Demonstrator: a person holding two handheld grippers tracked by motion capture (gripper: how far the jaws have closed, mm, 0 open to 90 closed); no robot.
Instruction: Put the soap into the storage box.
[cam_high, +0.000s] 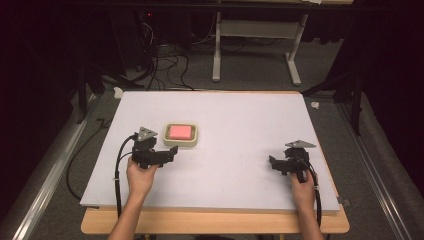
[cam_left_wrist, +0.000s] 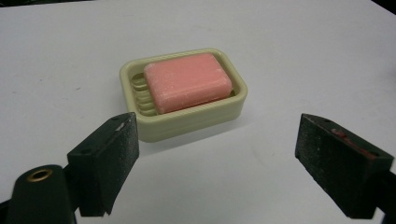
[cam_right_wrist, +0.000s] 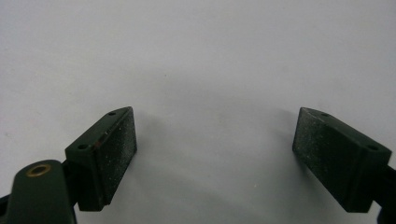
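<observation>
L gripper (cam_high: 172, 150) held in L hand (cam_high: 140, 177), low over white tabletop (cam_high: 240, 115), left-center area. Jaws wide apart, nothing between the pads, no contact w/ anything. Tips aimed toward soap dish (cam_high: 182, 144), stopping just short of its near-left corner; apart, not touching.

In left gripper view: same dish (cam_left_wrist: 187, 122) dead ahead, beyond the jaw tips, centered between them but farther out. Cream-colored, rounded rectangle, ribbed floor visible at one end. Pink soap bar (cam_left_wrist: 187, 81) lying flat inside dish, filling most of it, slightly skewed vs rim, a bit of ribbing left bare on one side. Bar top dry-looking, w/ faint white specks.

From high view: soap (cam_high: 180, 132) and dish sitting on tabletop left of center, mid-depth, well apart from R side.

R gripper (cam_high: 272, 162) in R hand (cam_high: 302, 187), near right edge of tabletop, tips pointing left toward center. Jaws also spread wide, empty. In right gripper view, just bare white surface between and ahead of pads (cam_right_wrist: 116, 149).

Black cable (cam_high: 118, 170) trailing from L gripper back along L forearm, off near table edge. Grey three-cornered plate (cam_high: 146, 133) on top of L gripper, just beside dish's left end.
</observation>
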